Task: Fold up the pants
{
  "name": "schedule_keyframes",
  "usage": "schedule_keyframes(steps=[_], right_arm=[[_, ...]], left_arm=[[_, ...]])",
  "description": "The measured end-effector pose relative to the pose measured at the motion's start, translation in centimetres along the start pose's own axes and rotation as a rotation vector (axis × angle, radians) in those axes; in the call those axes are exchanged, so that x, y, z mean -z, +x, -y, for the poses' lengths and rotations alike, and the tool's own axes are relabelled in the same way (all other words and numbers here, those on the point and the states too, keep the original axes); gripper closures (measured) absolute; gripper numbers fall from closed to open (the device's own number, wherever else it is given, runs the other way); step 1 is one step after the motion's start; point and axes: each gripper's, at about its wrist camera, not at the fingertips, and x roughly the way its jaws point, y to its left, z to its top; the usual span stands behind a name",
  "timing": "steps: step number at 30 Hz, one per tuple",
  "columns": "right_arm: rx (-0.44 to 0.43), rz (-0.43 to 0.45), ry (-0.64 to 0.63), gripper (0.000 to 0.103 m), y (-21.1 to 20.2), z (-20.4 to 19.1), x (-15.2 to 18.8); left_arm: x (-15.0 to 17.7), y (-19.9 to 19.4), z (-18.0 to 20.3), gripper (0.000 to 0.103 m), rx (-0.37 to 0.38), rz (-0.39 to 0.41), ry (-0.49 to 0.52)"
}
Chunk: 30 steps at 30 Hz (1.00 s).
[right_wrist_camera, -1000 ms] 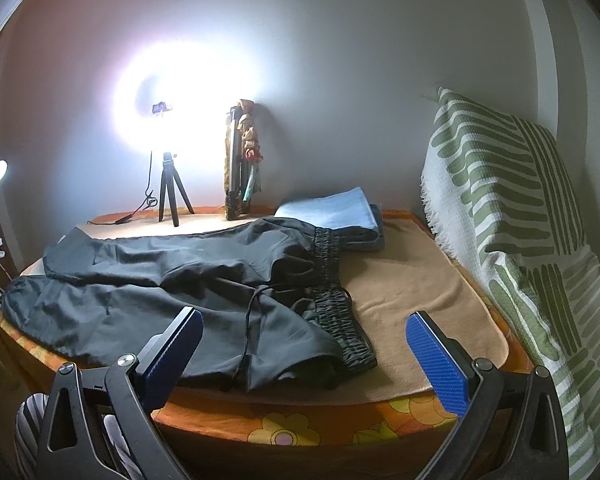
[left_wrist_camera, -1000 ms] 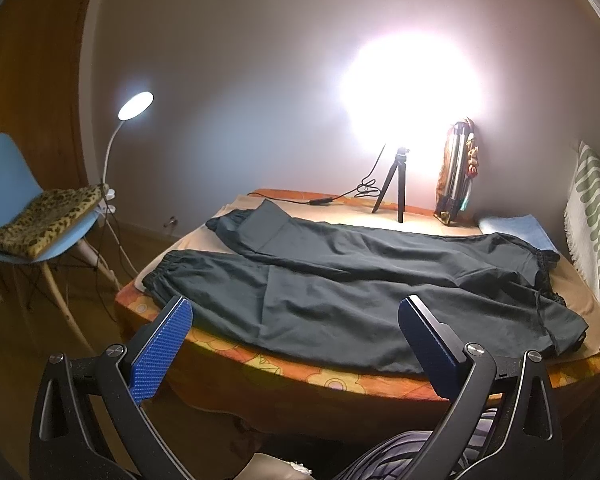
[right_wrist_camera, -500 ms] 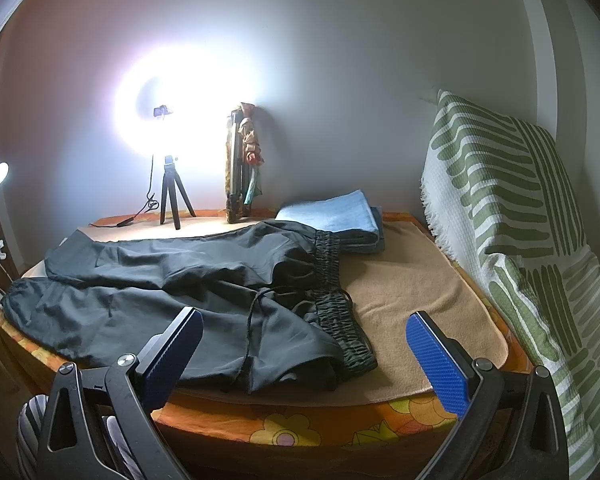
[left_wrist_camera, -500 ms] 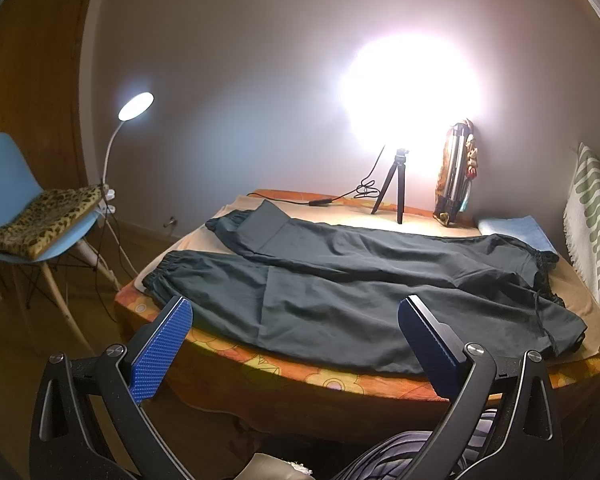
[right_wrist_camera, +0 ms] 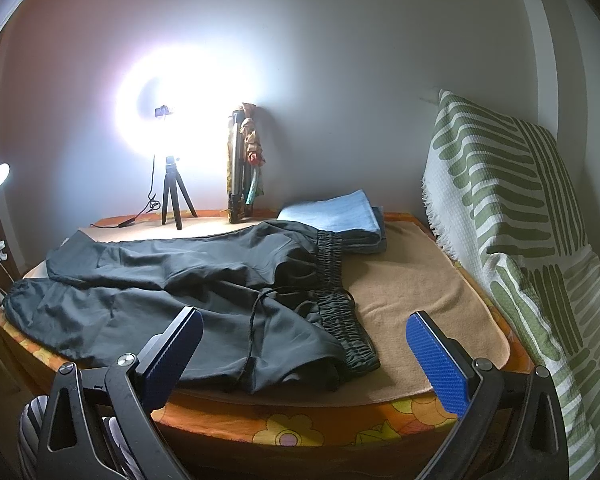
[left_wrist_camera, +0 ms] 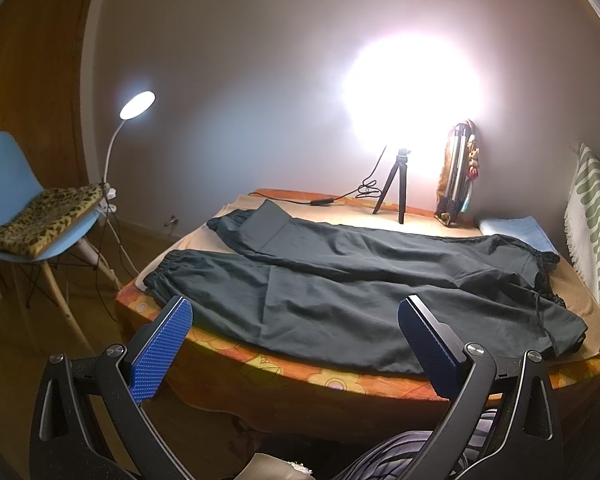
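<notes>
Beyond our parted, empty fingers, dark pants (left_wrist_camera: 360, 288) lie spread across the bed (right_wrist_camera: 300, 428); our left gripper (left_wrist_camera: 296, 340) and right gripper (right_wrist_camera: 300, 356) risk snagging the loose drawstring (right_wrist_camera: 256, 320).

L wrist cam: off bed's (left_wrist_camera: 340, 384) near edge, looks along pant legs. R wrist cam: same edge, waistband end. Both share pants (left_wrist_camera: 360, 280) (right_wrist_camera: 188, 292), tripod light (left_wrist_camera: 398, 184) (right_wrist_camera: 172, 196).

A ring light (left_wrist_camera: 412, 92) is blowing out mid-frame in both views, glaring on the wall (right_wrist_camera: 340, 60). A desk lamp (left_wrist_camera: 137, 105) is glowing left. Fisheye edges are bending and darkening; corners are vignetting.
</notes>
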Motion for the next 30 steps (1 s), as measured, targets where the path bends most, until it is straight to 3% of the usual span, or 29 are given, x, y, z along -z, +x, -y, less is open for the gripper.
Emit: schedule_keyframes(steps=[30], right_arm=[[-0.002,0.003,0.001,0.000,-0.08,-0.51,-0.09]], left_arm=[[-0.32,0.28,-0.70,0.000,-0.017,-0.005,-0.004]])
